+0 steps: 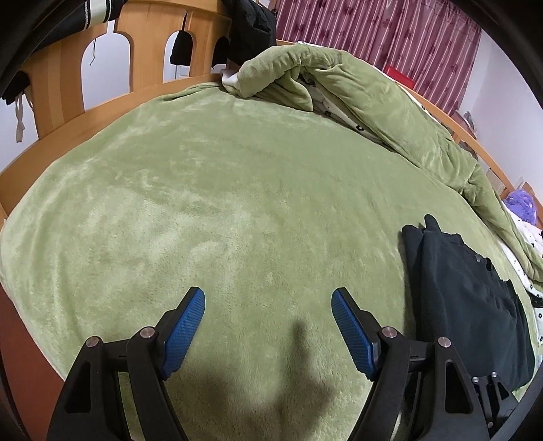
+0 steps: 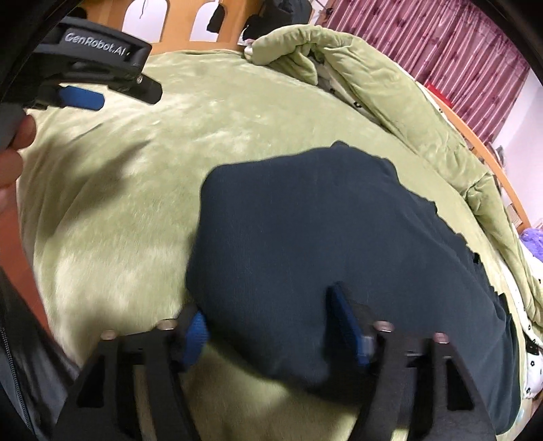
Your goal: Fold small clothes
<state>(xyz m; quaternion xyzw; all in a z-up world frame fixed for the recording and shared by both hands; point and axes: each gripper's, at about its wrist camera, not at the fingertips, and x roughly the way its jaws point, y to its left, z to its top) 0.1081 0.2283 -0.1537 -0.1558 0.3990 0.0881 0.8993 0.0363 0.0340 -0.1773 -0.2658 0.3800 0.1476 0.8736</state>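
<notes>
Right tool (image 2: 268, 325) straddles dark garment's (image 2: 339, 237) near edge.

Two grippers (image 1: 268, 325) (image 2: 268, 330) — one dark garment (image 2: 339, 244) — one green blanket (image 1: 203, 190), one bunched quilt (image 1: 356, 78)

Even indoor light, soft shadows on the green blanket (image 1: 237, 203), fisheye-bent edges, right view motion-blurred.

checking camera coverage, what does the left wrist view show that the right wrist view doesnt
Only the left wrist view: the left gripper from behind, jaws open over bare blanket.

Only the right wrist view: the right gripper straddling the dark folded garment's near edge, plus a person's fingers holding the left gripper.

Both: the fuzzy green blanket, the bunched green quilt, the wooden bed frame, the striped maroon curtain.
</notes>
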